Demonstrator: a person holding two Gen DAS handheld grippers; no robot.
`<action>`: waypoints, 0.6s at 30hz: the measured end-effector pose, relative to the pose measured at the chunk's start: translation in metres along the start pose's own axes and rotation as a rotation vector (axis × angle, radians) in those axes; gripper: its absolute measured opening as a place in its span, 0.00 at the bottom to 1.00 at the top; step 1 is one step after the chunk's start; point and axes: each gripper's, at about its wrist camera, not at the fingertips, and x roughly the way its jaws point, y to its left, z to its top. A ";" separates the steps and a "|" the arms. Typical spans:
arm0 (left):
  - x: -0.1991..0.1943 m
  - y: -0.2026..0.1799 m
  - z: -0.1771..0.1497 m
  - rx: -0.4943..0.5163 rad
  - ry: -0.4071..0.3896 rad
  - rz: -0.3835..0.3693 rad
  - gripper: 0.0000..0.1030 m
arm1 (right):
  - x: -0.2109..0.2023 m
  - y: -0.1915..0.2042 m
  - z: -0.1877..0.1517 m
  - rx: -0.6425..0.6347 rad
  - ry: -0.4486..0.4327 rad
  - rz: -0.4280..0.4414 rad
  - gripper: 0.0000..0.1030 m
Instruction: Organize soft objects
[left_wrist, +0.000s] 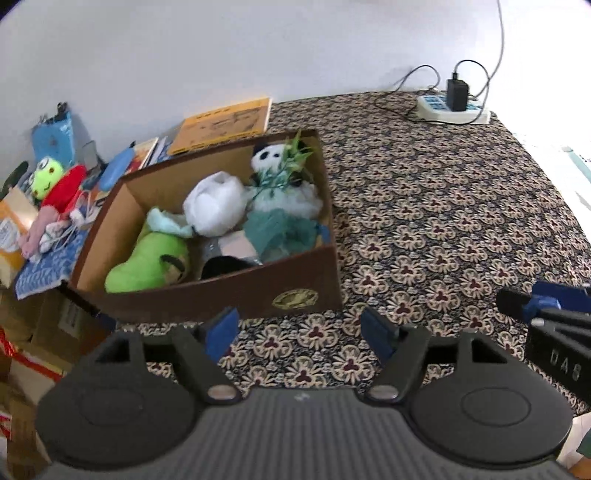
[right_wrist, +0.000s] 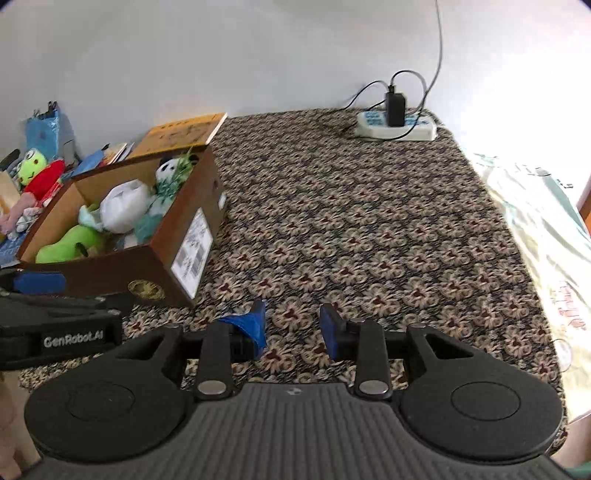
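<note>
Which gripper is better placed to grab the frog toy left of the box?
Left, probably. The left gripper sits open right before the box, nearer the frog toy. The right gripper is over bare patterned cloth, farther away.

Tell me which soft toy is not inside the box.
The frog toy in red: it lies left of the cardboard box, while the panda and green plush are inside.

Each claw is matte black plastic: the left claw and the right claw share a ribbed grey-black housing behind the fingers, flanked by two round discs with a faint inset circle. Silver screws pin the black linkage arms. The fingertips wear blue pads. White "GenRobot.AI" lettering marks the left claw's side.
</note>
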 end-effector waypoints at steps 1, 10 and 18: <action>0.001 0.002 0.001 -0.005 0.004 0.011 0.71 | 0.000 0.004 0.000 -0.010 0.004 -0.002 0.15; 0.007 0.045 0.006 -0.063 0.011 0.043 0.71 | 0.007 0.043 0.011 -0.048 0.013 0.023 0.16; 0.015 0.107 0.019 -0.090 0.007 0.060 0.71 | 0.018 0.099 0.032 -0.066 0.016 0.024 0.16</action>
